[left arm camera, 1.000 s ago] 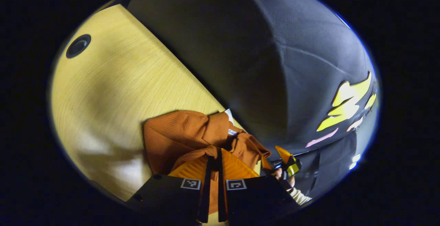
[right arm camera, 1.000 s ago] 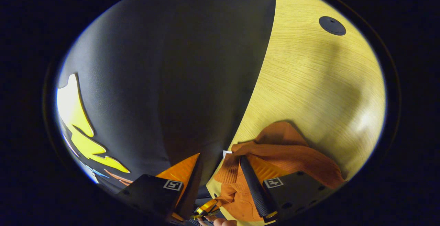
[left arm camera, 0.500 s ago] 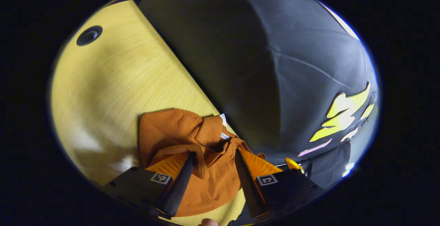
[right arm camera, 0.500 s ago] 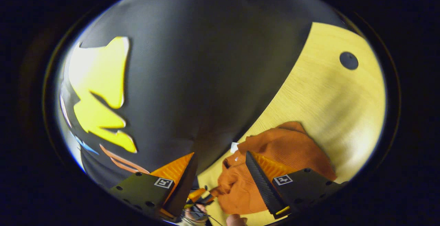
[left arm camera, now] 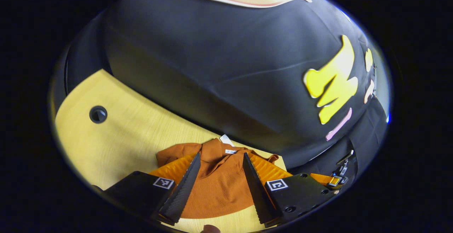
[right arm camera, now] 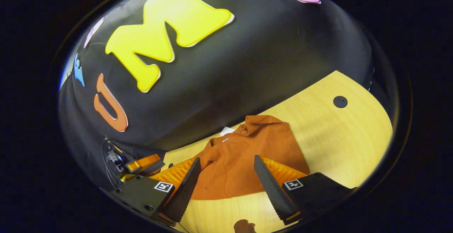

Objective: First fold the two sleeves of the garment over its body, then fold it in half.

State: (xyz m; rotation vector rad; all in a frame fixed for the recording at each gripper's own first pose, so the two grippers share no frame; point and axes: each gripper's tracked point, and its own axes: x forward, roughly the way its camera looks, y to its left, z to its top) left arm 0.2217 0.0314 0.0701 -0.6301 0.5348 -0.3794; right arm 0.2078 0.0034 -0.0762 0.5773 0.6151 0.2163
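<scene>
Lying folded on the wooden table (left arm camera: 116, 137), the orange garment (left arm camera: 216, 183) sits near the table's far edge by the booth wall, with a dark round grommet (left arm camera: 98, 114) well off to its left in the left gripper view. The left gripper (left arm camera: 219, 185) hangs above the garment with its fingers spread wide and nothing between them. In the right gripper view the garment (right arm camera: 247, 155) lies flat with a white tag (right arm camera: 226, 131) at its collar, and the right gripper (right arm camera: 226, 187) is likewise spread apart over it, gripping nothing.

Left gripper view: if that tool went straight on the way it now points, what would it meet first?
Most likely the folded orange garment on the wooden table, lying between the open left tool's fingers; depth is unclear.
</scene>
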